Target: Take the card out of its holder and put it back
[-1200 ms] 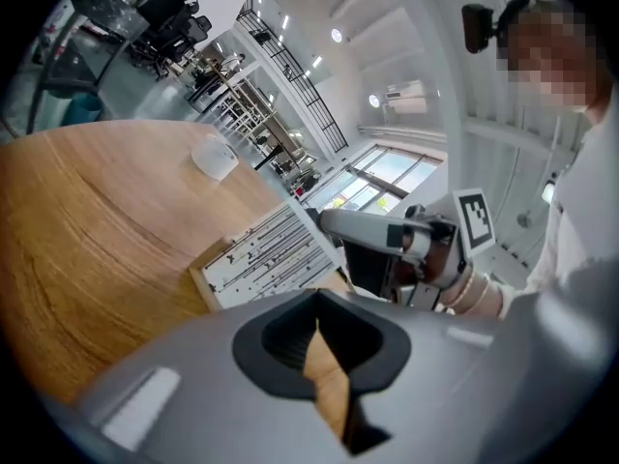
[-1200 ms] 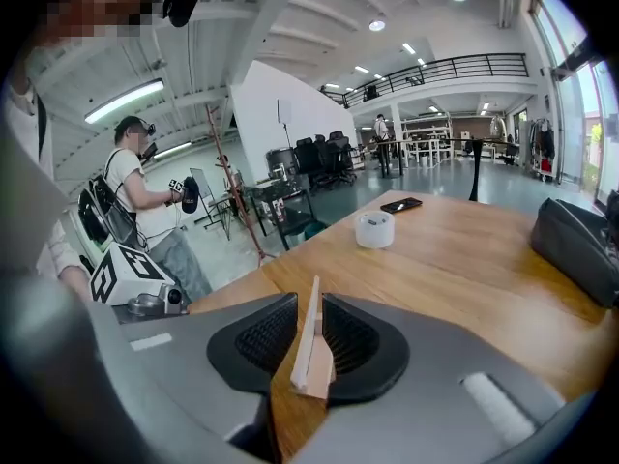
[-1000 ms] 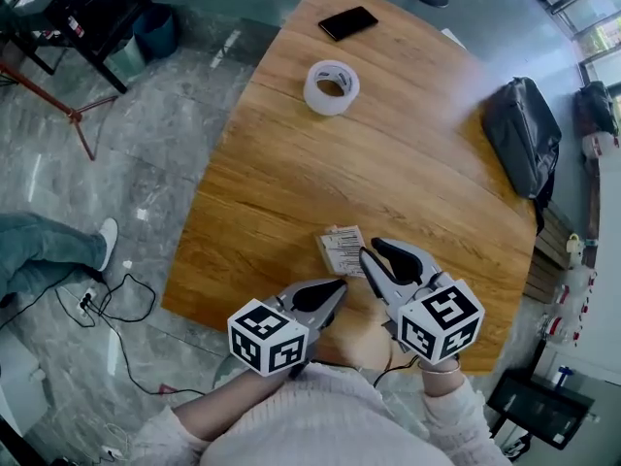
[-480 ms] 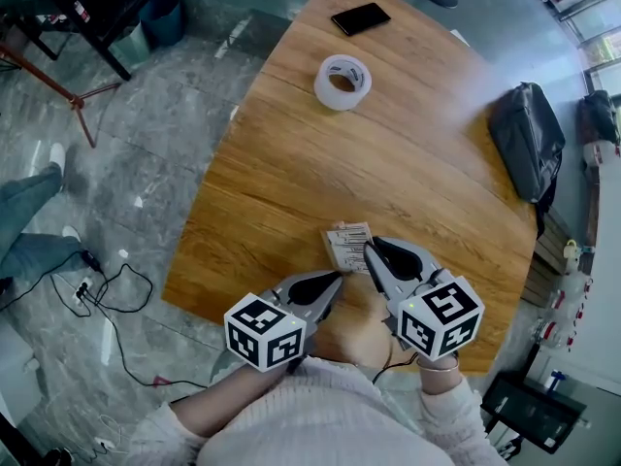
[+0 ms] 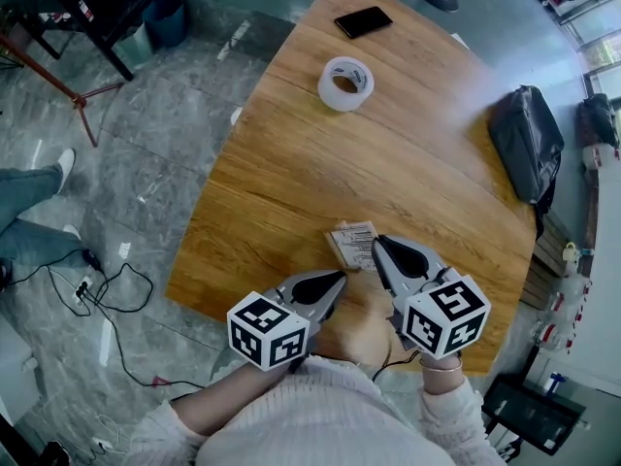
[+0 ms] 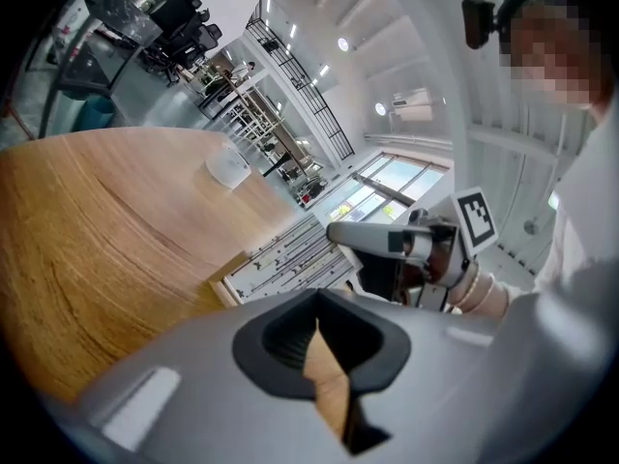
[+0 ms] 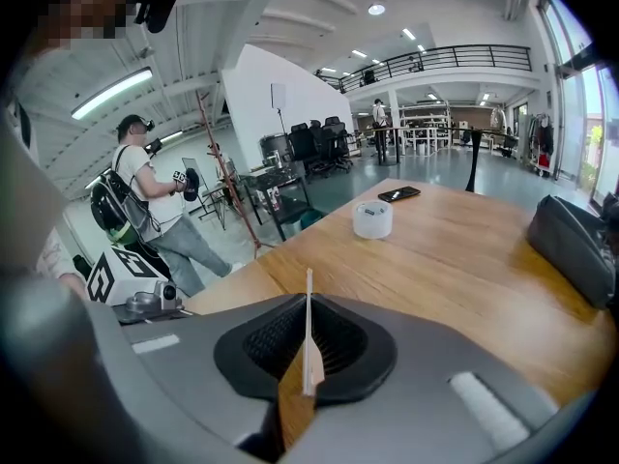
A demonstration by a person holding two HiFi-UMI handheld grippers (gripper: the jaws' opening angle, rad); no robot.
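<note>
A white printed card in its clear holder [image 5: 352,244] lies flat on the wooden table [image 5: 320,173] near the front edge. My right gripper [image 5: 379,248] is shut on its right edge; in the right gripper view a thin white card edge [image 7: 308,332] stands pinched between the jaws. Whether the pinch takes the card alone or the sleeve too, I cannot tell. My left gripper [image 5: 334,282] is shut and holds nothing, its tip just below and left of the card. In the left gripper view the card [image 6: 285,259] lies ahead, with the right gripper [image 6: 387,245] on it.
A roll of clear tape [image 5: 345,83] and a black phone [image 5: 363,21] sit at the far end of the table. A black bag [image 5: 524,142] rests at the right edge. Cables [image 5: 116,294] trail on the floor at left, near a person's legs [image 5: 29,187].
The head view has shifted slightly. Both grippers stay by the card, the right one still pinched on it. The person's legs at the left have moved away.
</note>
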